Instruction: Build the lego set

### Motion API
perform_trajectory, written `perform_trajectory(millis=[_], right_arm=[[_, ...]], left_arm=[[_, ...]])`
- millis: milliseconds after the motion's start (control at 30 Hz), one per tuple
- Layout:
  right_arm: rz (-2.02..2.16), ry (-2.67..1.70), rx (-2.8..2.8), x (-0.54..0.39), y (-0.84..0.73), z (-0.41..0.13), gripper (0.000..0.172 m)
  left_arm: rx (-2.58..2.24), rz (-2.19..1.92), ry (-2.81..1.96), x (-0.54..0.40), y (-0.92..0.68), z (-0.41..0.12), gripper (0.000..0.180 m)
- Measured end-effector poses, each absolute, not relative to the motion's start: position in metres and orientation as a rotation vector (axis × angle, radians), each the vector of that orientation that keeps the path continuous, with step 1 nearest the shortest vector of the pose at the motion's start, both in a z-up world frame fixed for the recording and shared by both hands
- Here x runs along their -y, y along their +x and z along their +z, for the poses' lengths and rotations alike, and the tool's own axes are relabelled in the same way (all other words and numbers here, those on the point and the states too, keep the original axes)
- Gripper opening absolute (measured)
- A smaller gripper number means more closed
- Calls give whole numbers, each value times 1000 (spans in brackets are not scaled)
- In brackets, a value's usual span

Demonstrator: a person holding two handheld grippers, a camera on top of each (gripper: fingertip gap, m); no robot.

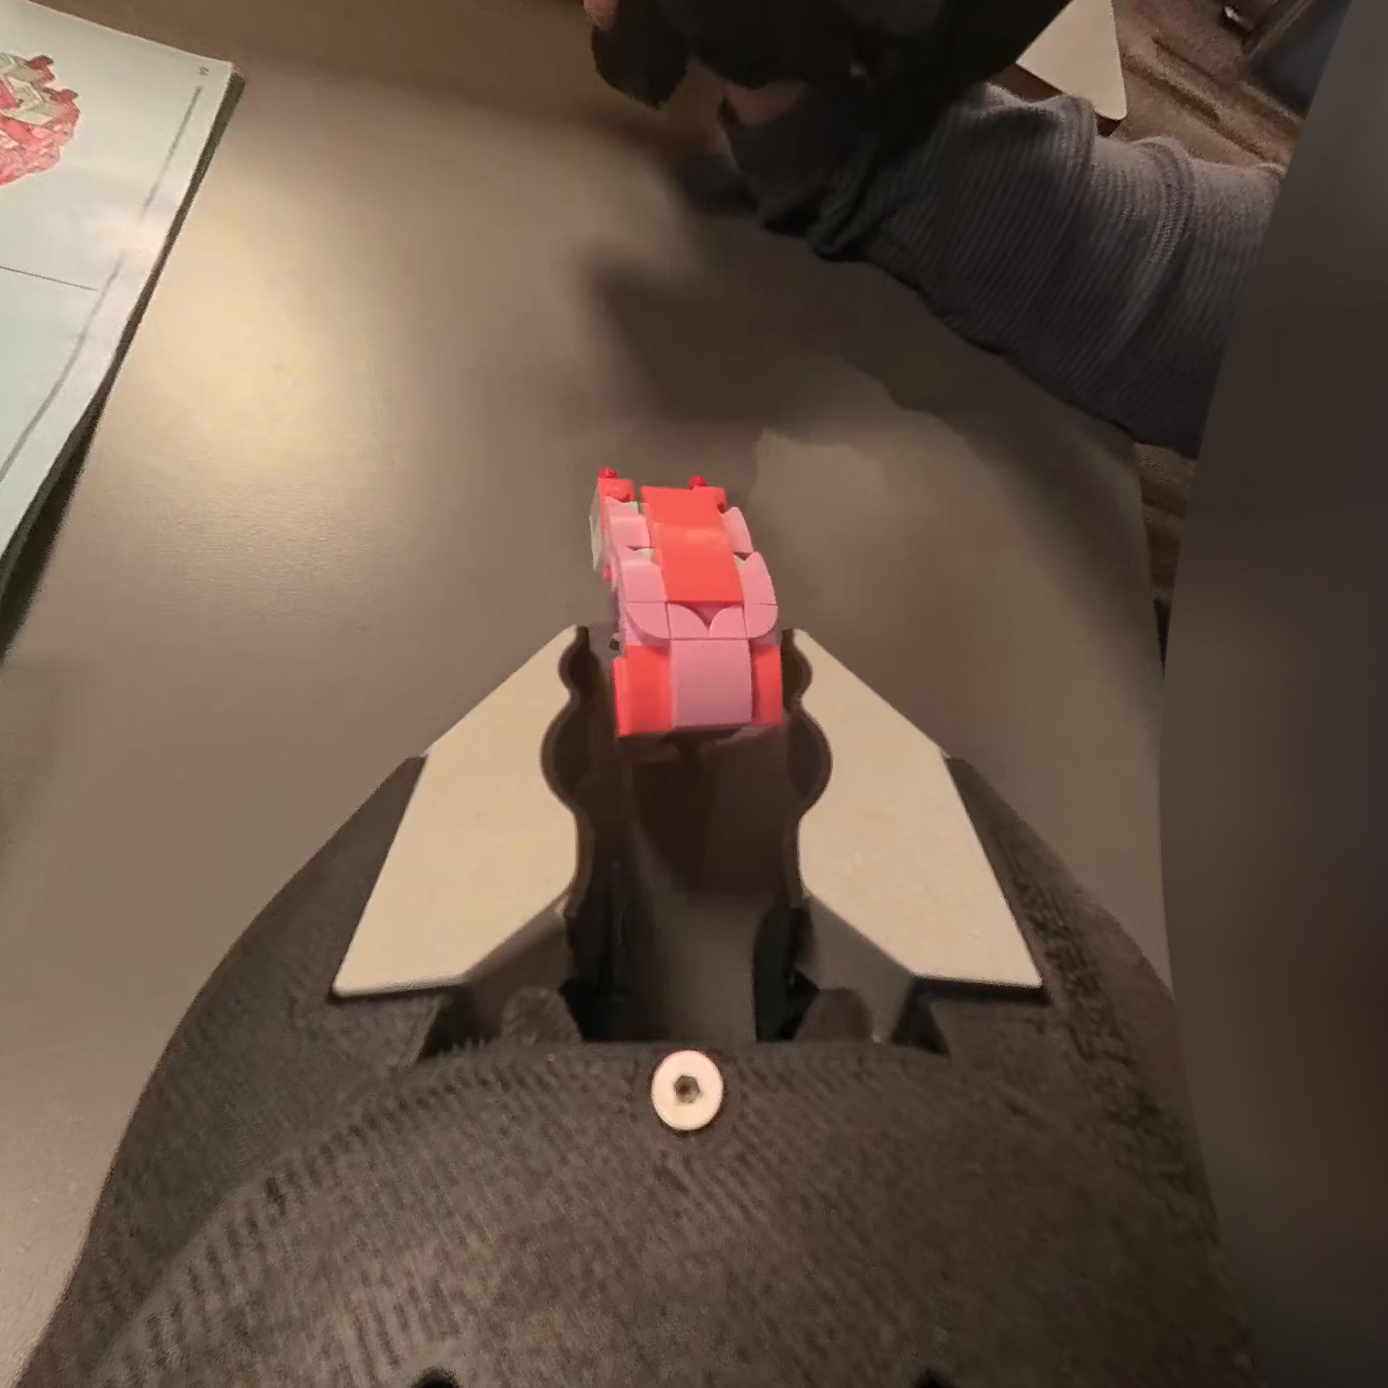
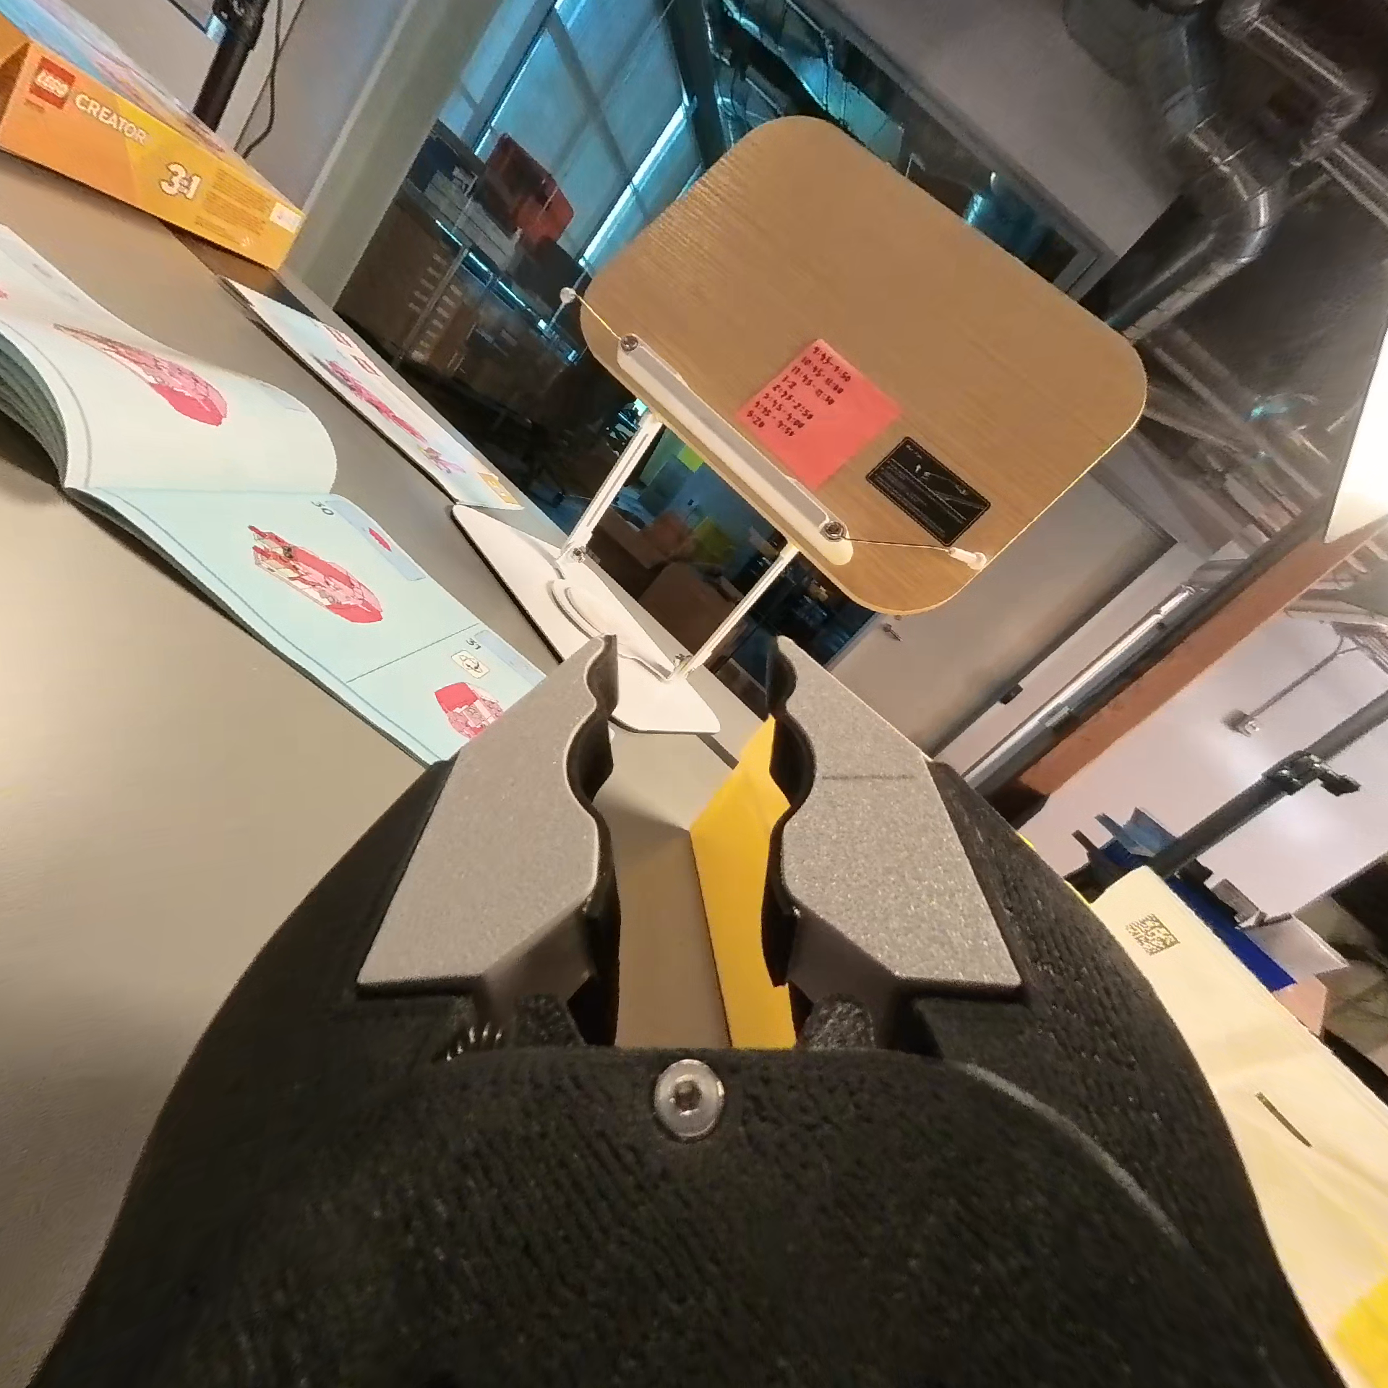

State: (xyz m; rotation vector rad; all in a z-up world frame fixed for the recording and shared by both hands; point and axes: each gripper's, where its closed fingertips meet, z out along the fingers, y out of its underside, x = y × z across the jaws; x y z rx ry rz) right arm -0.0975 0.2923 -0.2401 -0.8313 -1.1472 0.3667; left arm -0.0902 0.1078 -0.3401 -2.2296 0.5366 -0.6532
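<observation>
The left gripper (image 1: 695, 676) has its jaws set narrowly about the near end of a red and pink brick model (image 1: 687, 616); the right side of the model meets the right pad, while a thin dark gap shows on the left, so it is unclear whether both pads press. The model juts forward past the fingertips above the grey-brown counter (image 1: 338, 451), and its underside is hidden. Beyond it a person's arm in a ribbed grey sleeve (image 1: 1014, 248) crosses the counter, ending in a dark glove (image 1: 676, 52) cut off at the top edge. An open instruction booklet (image 1: 67, 263) lies at the far left, partly out of frame, and a blurred dark band covers the right edge. The right gripper (image 2: 691, 676) sits low and tilted over the counter (image 2: 150, 751), its jaws narrowly apart with nothing pressed between them; a yellow strip (image 2: 740, 886) runs below the gap beside the right finger, and what it belongs to is hard to make out. Ahead stands a wooden board (image 2: 864, 300) on thin white legs rising from a flat white base (image 2: 526, 556), bearing a pink note (image 2: 819, 413) and a black label (image 2: 927, 492). To the left lie the open booklet (image 2: 225, 511), a second booklet (image 2: 360, 375) and an orange box (image 2: 135, 165). Behind are dark windows and metal ducts (image 2: 1239, 150); a pale box (image 2: 1232, 1051) is cut off at right.
</observation>
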Motion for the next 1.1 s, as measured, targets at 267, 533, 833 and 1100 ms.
perform_trajectory(millis=[267, 533, 833, 1100], right_arm=[[381, -836, 1145, -292, -97, -240, 37], [393, -835, 1159, -290, -99, -242, 37], [397, -832, 1168, -289, -99, -243, 37], [409, -799, 1219, -279, -104, -246, 41]], left_arm=[[-517, -644, -2209, -111, -92, -338, 63], [-518, -644, -2180, -112, -93, -333, 56], [-529, -640, -2175, -111, -94, -332, 52], [-519, -636, -2173, -112, -96, -332, 41]])
